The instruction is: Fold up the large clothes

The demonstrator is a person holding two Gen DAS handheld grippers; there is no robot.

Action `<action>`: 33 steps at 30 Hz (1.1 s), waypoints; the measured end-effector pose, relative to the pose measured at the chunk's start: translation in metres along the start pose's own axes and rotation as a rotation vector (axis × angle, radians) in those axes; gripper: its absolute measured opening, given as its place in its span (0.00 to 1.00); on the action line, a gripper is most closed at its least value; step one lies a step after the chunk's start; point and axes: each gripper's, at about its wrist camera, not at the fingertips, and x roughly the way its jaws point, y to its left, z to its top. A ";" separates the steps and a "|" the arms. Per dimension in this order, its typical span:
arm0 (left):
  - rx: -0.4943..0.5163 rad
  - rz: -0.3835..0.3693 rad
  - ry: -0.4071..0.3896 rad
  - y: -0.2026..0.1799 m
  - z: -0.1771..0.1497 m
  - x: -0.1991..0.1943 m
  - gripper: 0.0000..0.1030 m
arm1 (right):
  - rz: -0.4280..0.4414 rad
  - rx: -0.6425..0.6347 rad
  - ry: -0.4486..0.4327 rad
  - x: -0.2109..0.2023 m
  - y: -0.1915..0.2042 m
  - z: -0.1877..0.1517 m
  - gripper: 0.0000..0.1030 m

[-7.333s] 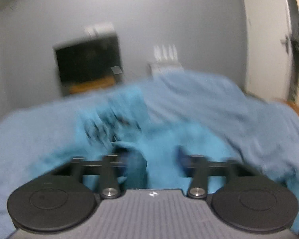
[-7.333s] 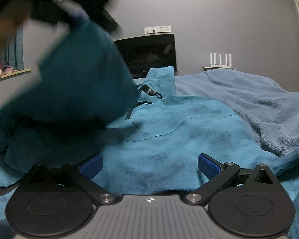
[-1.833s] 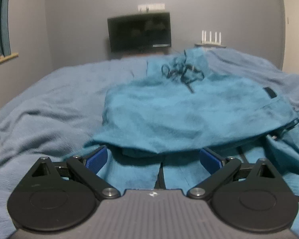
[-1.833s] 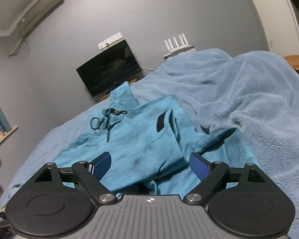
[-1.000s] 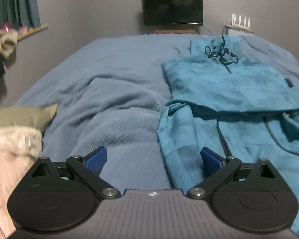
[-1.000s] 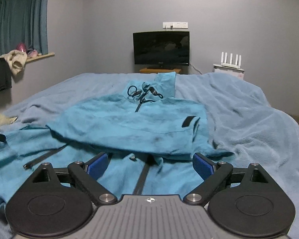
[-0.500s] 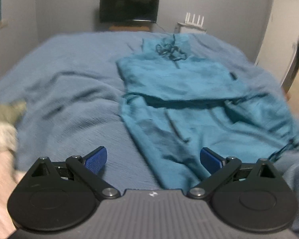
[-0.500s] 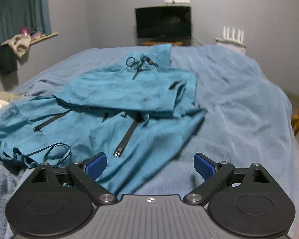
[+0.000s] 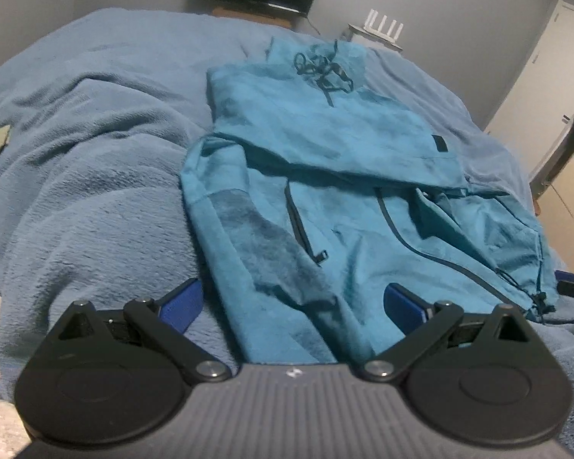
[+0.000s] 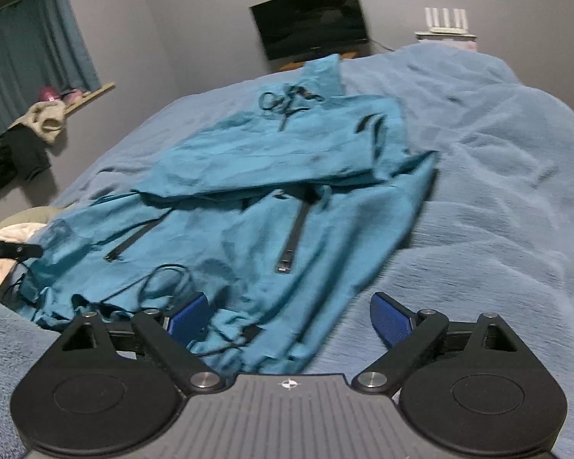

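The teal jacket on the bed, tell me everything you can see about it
The teal jacket lies flat on the blue blanket, front up, hem toward both cameras. It looks like soft, slightly mottled fabric. Its sleeves are folded across the chest, forming a layer over the upper body. Dark drawcords tangle at the collar, dark zippers run down the front, and a hem cord loops loose. Both open grippers, left and right, straddle the hem corners.

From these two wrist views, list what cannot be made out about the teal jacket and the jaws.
- Bottom hem of the teal jacket: hidden in both views behind the body of the left gripper or the right gripper.
- Jacket sleeves: folded across the chest; their cuffs cannot be traced.
- Hem drawcord: blurred, its ends unclear.
- Small dark patch: too small to read.
- Whether either open gripper touches the fabric: cannot tell.
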 end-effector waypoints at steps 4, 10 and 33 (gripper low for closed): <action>0.018 -0.024 0.035 -0.004 -0.005 -0.001 0.97 | -0.035 -0.030 0.040 0.014 0.009 0.001 0.88; 0.016 -0.072 0.058 -0.008 -0.016 0.000 0.97 | 0.007 -0.031 0.063 0.014 0.016 -0.003 0.88; 0.048 -0.089 0.043 -0.008 -0.002 0.039 0.18 | 0.023 -0.016 0.103 0.065 0.018 0.014 0.23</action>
